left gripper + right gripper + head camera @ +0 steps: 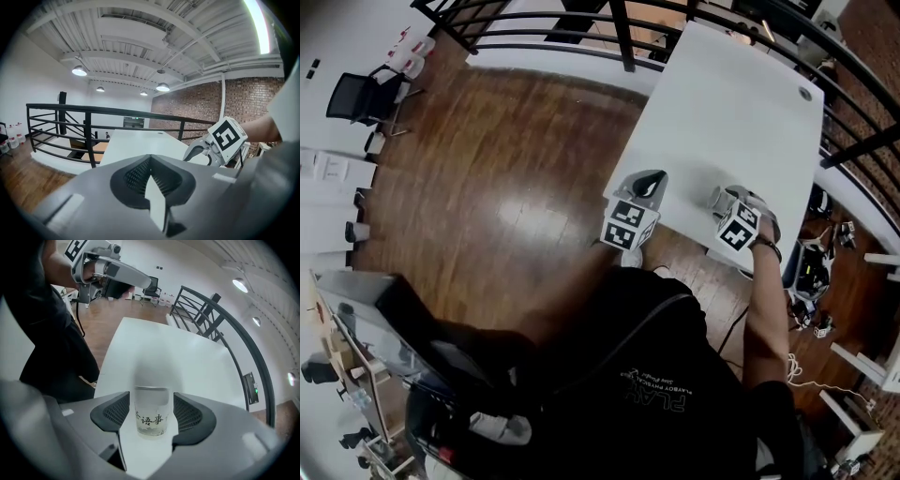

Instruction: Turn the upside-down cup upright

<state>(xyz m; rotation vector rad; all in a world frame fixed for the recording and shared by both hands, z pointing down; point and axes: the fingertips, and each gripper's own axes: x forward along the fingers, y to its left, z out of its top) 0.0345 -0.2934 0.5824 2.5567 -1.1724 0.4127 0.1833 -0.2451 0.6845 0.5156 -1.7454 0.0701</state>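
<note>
**Cup upright between my spread right jaws**

The jaws of my right gripper (151, 405) are spread, one dark ribbed pad on each side of the cup (151, 420), with a thin gap showing at both walls, so I am not pinching it. The cup is clear, with a line of dark characters across its side. It stands on its base with the rim up on the white tabletop (159, 348). In the head view this gripper points steeply down near the tabletop's edge closest to me.

The jaws of my left gripper (150, 160) are pressed together at the tips with nothing between them. Only a sliver of the tabletop shows through the slot behind the tips. This gripper sits at the near left corner of the tabletop, well apart from the cup, and faces the black railing (89, 136) beyond the far end. Around the tabletop lies a wooden floor (506, 169).
</note>
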